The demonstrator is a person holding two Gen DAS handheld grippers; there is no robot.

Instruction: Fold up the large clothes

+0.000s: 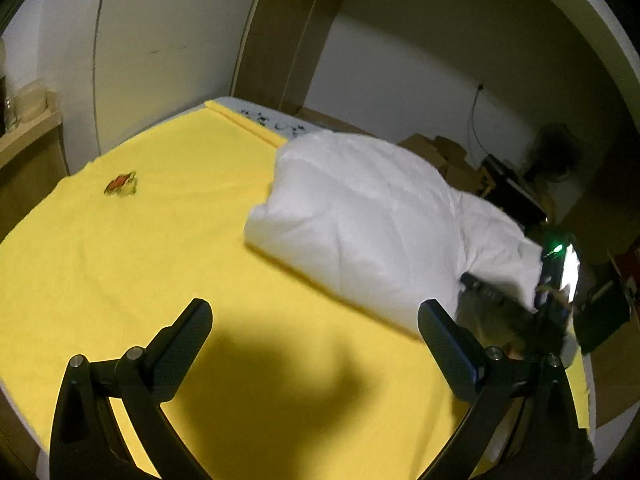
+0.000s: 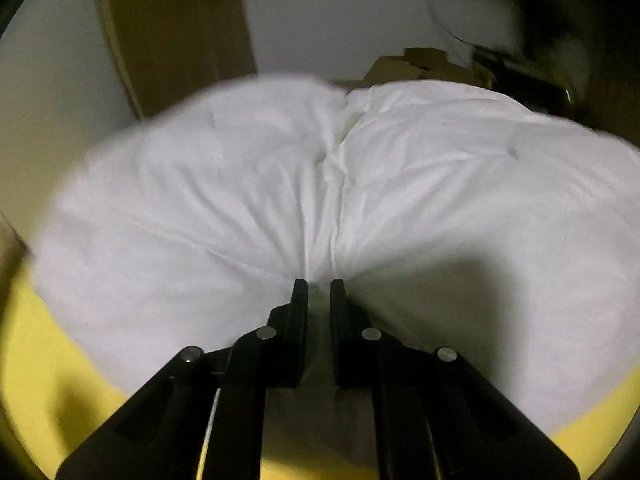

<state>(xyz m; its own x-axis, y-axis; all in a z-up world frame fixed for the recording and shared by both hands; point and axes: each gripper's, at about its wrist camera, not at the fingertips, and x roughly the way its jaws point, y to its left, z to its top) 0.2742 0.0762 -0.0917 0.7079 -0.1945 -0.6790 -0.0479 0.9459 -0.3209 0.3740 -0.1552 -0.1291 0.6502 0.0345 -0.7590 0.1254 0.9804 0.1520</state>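
A puffy white padded garment [image 1: 360, 220] lies folded on the yellow sheet [image 1: 140, 260], at the right half of it. In the left wrist view my left gripper [image 1: 316, 312] hangs open over bare yellow sheet, just short of the garment's near edge, with nothing between its fingers. In the right wrist view the garment [image 2: 240, 200] fills the picture. My right gripper [image 2: 319, 282] is shut on a pinch of its white cloth, which puckers into the narrow gap between the fingers. The garment's far side is hidden.
A small orange and red motif [image 1: 122, 184] marks the sheet at the far left. Cardboard boxes [image 1: 444, 156] and dark clutter stand beyond the far right edge. A wooden shelf [image 1: 28, 136] is at the left, and walls rise close behind.
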